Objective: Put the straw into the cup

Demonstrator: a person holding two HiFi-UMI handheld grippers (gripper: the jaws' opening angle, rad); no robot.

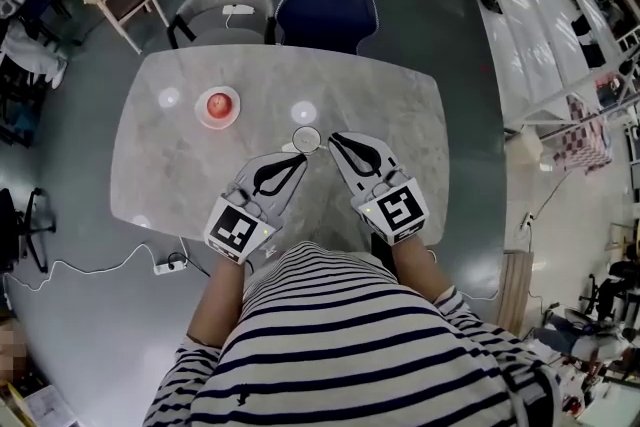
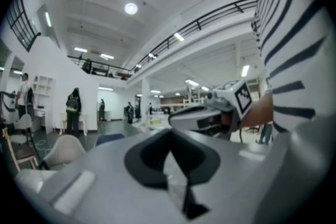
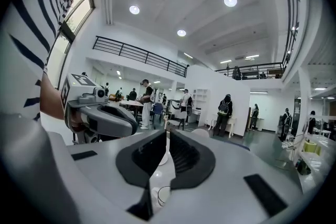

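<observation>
A clear cup [image 1: 306,138] stands on the marble table [image 1: 180,165], just beyond both gripper tips. A short white piece [image 1: 291,147], perhaps the straw, lies against its near-left rim; I cannot tell whether anything holds it. My left gripper [image 1: 296,158] points at the cup with its jaws together; in its own view [image 2: 170,132] the tips meet and nothing sticks out. My right gripper [image 1: 334,137] hangs right of the cup. In its own view [image 3: 167,132] only a thin slit remains, nothing is gripped, and the cup [image 3: 164,195] shows below.
A white saucer with a red object [image 1: 218,105] sits at the table's far left. A grey chair [image 1: 225,0] and a blue chair [image 1: 327,10] stand behind the far edge. My striped shirt fills the near side. Several people stand in the hall behind.
</observation>
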